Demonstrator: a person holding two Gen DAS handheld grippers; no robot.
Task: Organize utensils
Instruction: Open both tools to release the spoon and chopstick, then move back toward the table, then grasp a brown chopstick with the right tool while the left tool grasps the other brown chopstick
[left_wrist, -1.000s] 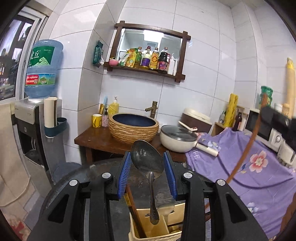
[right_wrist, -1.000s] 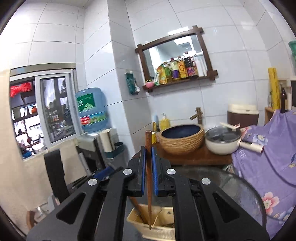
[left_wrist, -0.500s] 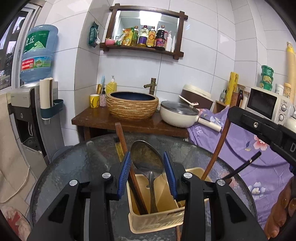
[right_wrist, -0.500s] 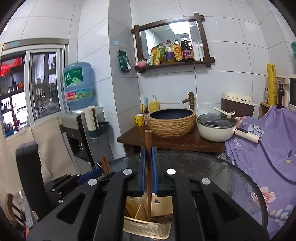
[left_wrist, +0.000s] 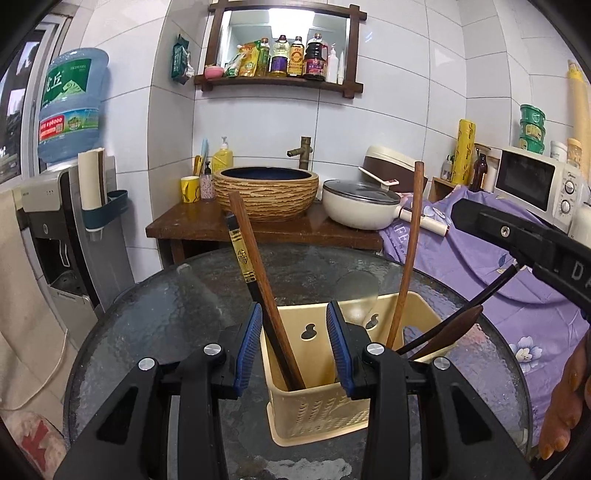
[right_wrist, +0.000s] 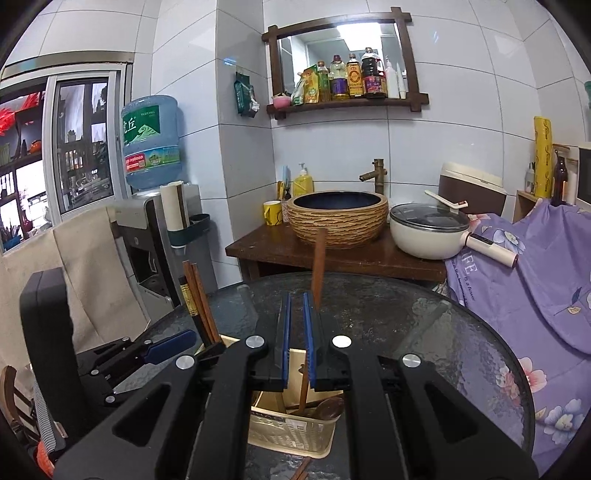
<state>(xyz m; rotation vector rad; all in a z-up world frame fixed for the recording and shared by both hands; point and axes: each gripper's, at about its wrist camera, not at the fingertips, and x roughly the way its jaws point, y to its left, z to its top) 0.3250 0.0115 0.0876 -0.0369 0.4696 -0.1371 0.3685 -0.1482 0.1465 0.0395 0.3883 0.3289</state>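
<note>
A beige plastic utensil holder (left_wrist: 317, 410) stands on the round glass table (left_wrist: 147, 317); it also shows in the right wrist view (right_wrist: 288, 432). In it lean dark chopsticks (left_wrist: 258, 280), a long wooden stick (left_wrist: 408, 251) and a dark wooden spoon (left_wrist: 448, 332). My left gripper (left_wrist: 294, 347) is open and empty, just above the holder's near wall. My right gripper (right_wrist: 296, 339) is slightly open above the holder. The wooden stick (right_wrist: 317, 269) stands free behind its right finger. The metal spoon is not visible.
A wooden washstand with a woven basin (left_wrist: 266, 194) and a white pan (left_wrist: 360, 208) stands behind the table. A water dispenser (left_wrist: 70, 206) is at the left. A purple floral cloth (left_wrist: 498, 273) and a microwave (left_wrist: 532, 182) are at the right. A wooden piece (right_wrist: 301, 470) lies on the table.
The metal spoon has left my left gripper and is out of sight. My right gripper has opened a little and let go of the wooden stick, which now rests in the holder. Both grippers sank lower.
</note>
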